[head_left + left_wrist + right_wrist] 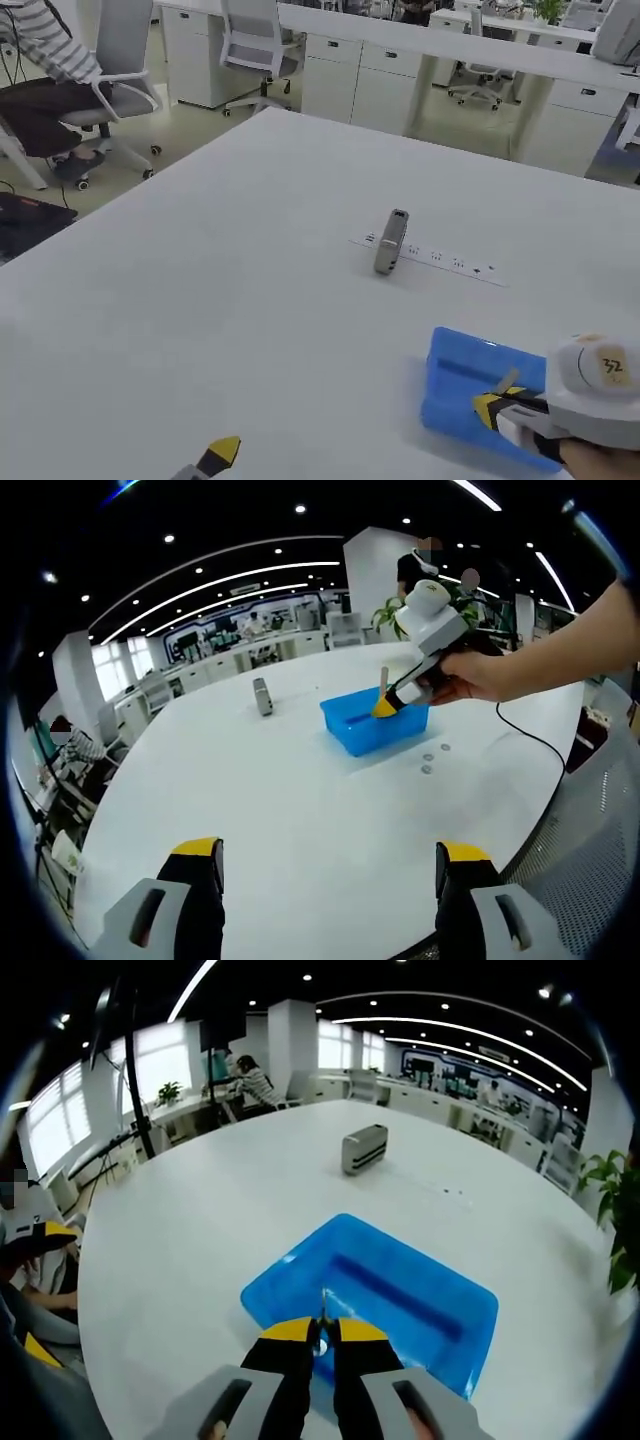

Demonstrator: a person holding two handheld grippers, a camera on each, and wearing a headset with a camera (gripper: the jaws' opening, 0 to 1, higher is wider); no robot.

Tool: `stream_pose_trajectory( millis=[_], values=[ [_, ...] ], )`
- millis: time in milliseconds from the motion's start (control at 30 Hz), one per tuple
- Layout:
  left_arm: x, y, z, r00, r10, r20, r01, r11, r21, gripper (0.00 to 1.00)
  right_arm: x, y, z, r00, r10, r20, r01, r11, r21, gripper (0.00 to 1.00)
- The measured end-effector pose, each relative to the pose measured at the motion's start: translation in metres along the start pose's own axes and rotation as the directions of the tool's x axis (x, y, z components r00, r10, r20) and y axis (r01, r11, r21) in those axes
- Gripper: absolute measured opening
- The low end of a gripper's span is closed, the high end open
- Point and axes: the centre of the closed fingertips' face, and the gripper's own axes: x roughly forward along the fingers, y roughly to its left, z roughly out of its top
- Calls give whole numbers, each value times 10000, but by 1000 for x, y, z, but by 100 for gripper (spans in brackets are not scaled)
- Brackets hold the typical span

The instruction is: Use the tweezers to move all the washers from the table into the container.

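Clamped on the tweezers, the right hand-held gripper hangs over the blue container, likely a drop-off; next needs a fine pinch on the washers lying on the table at the container's 4 o'clock in the left gripper view, while the left hand-held gripper gapes wide.

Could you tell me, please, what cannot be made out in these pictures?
- washers: left gripper view, too small to count.
- tweezers: right gripper view, mostly hidden between the fingers of the right gripper.
- container: head view, interior partly covered by the right gripper.
- left gripper: head view, cut off by the bottom edge.
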Motion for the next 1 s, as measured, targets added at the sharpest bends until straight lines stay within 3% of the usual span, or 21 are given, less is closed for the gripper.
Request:
stream_pose_trajectory(
  millis=[133,667,1000],
  values=[
    [0,1,0,10000,53,29,-53,10000,4,89,-5,-1,2,10000,-45,-22,45,9999,-126,3],
    [-3,3,5,9993,140,355,-135,9998,-141,89,-49,-2,37,9944,-223,1030,248,9994,-222,2],
    [-5,2,7,9987,148,495,-142,9998,-128,89,-71,15,31,9914,-154,1302,182,9996,-206,2]
  ],
)
